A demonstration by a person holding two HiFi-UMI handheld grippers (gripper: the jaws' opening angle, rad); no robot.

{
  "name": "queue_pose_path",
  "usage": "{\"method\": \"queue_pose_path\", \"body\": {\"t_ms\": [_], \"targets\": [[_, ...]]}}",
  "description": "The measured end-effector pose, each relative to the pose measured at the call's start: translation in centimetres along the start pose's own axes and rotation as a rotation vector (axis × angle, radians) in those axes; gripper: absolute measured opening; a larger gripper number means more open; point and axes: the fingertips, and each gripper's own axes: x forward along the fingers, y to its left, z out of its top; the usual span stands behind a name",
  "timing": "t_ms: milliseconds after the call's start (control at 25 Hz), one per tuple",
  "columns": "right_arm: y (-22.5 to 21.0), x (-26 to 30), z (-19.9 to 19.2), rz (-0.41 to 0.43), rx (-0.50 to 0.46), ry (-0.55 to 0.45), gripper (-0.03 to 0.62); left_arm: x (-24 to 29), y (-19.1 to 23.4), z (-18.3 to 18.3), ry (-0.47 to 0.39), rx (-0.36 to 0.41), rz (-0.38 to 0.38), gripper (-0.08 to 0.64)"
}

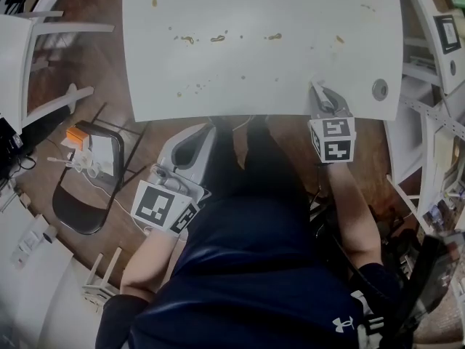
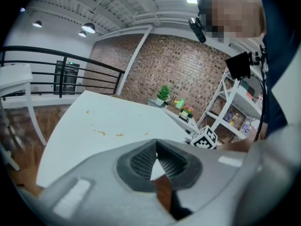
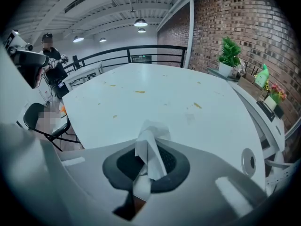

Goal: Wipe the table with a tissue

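White tissue (image 3: 150, 149), crumpled and creased

Crumbs (image 1: 218, 38) lie scattered across the middle of the table (image 1: 261, 71). The right gripper (image 1: 322, 93) sits over the near edge by the right corner, with a tissue (image 3: 149, 149) between its jaws. The left gripper (image 1: 203, 133) hangs before the near edge, off the table. A chair (image 1: 91, 187) stands on the floor to the left.

My head camera looks steeply down from above my lap onto the table (image 1: 261, 64), with floor on both sides. The left gripper view sits low, off the table's near left edge, and faces up across the top toward the brick wall (image 2: 188, 65). The right gripper view rides close over the near right edge, facing the far side, and all three share the tabletop and its crumbs (image 1: 218, 38).
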Motion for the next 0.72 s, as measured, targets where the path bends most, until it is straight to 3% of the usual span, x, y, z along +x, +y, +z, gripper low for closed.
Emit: {"method": "queue_pose_path", "body": {"t_ms": [720], "targets": [[6.1, 2.1, 3.3, 0.043, -0.021, 0.005, 0.014, -3.4, 5.2, 0.7, -0.006, -0.023, 0.012, 0.003]]}}
